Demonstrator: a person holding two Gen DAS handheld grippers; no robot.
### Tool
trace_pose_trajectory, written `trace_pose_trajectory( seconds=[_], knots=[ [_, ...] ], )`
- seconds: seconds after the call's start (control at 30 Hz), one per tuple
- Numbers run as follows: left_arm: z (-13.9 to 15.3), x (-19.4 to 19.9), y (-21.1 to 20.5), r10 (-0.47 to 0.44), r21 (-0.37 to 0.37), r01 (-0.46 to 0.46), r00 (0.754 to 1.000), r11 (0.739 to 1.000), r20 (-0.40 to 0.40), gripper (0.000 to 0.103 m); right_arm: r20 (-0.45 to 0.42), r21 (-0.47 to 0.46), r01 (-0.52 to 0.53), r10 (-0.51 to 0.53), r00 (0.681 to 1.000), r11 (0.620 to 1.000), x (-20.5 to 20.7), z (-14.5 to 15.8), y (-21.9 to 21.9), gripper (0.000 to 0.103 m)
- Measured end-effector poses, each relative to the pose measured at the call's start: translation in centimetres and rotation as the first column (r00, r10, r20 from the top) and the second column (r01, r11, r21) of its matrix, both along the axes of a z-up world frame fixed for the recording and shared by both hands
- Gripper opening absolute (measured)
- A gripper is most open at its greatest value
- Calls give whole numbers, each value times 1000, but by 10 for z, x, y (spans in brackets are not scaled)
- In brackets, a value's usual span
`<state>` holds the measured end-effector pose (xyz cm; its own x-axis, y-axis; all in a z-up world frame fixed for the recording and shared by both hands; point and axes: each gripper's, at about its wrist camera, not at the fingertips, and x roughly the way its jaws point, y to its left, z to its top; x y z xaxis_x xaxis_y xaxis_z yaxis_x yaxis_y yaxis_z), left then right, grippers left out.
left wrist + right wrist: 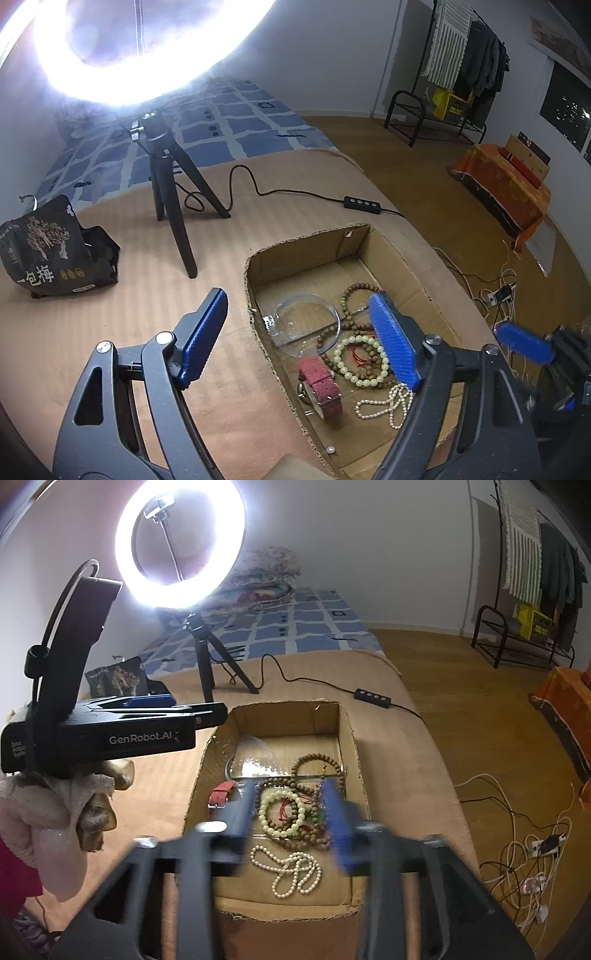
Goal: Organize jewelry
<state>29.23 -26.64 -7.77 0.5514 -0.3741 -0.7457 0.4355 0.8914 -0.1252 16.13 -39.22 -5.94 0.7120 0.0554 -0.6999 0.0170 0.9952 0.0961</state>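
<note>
An open cardboard box on a tan bed cover holds jewelry: a brown wooden bead string, a pale jade bead bracelet, a white pearl necklace, a red watch strap and a clear glass dish. My left gripper is open and empty, straddling the box's left wall. My right gripper is open and empty over the beads; it is blurred. The left gripper's body also shows in the right wrist view.
A lit ring light on a black tripod stands behind the box, with its cable and switch. A black snack bag lies at left. Wooden floor, cables and a clothes rack are at right.
</note>
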Motion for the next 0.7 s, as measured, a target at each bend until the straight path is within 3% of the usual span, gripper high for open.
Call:
trace_pose_trajectory(
  seconds=[0.2,0.7],
  knots=[
    [0,-1,3,9,10,-9,1000,1000,-3,82,15,-32,37,-37,999,999,-1,5,1,76],
    [28,-29,14,3,13,-4,999,1000,54,82,61,-82,72,-67,996,994,-19,27,9,77]
  ],
)
